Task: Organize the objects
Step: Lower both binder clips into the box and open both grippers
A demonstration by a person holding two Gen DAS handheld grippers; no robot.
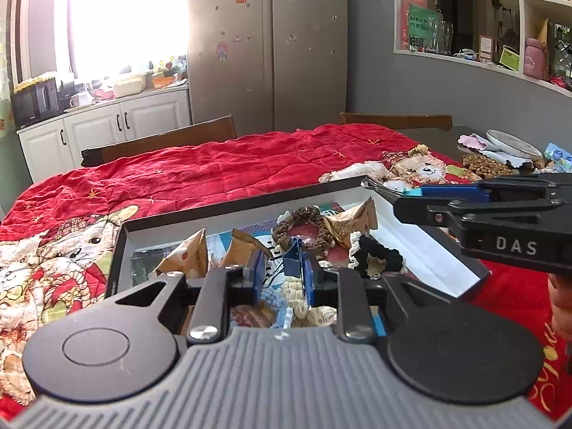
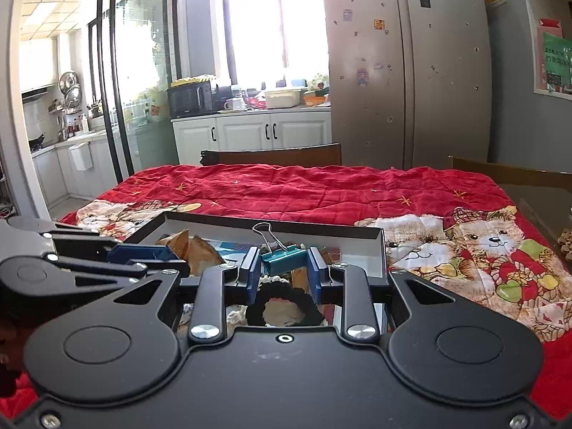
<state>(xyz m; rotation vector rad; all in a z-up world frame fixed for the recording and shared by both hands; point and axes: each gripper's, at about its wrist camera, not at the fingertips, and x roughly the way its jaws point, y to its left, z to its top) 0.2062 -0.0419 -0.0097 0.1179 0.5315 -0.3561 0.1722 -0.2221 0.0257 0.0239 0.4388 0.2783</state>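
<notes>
A shallow black box (image 1: pixel 200 211) with a white lining lies on the red bear-print cloth; it also shows in the right wrist view (image 2: pixel 321 229). It holds brown snack packets (image 1: pixel 186 255), a brown scrunchie (image 1: pixel 304 223) and a black scrunchie (image 1: pixel 379 255). My left gripper (image 1: pixel 284 271) hangs over the box, shut on a dark blue binder clip (image 1: pixel 292 261). My right gripper (image 2: pixel 284 266) is shut on a teal binder clip (image 2: pixel 284 262) over the box; its wire handles stick up. The right gripper enters the left wrist view (image 1: pixel 411 193) from the right.
The red cloth (image 1: pixel 221 171) covers the table. At the far right lie a plate (image 1: pixel 514 143), a woven coaster (image 1: pixel 486 166) and small items. Wooden chairs (image 1: pixel 161 141) stand behind the table, then a fridge (image 1: pixel 268 46) and white cabinets.
</notes>
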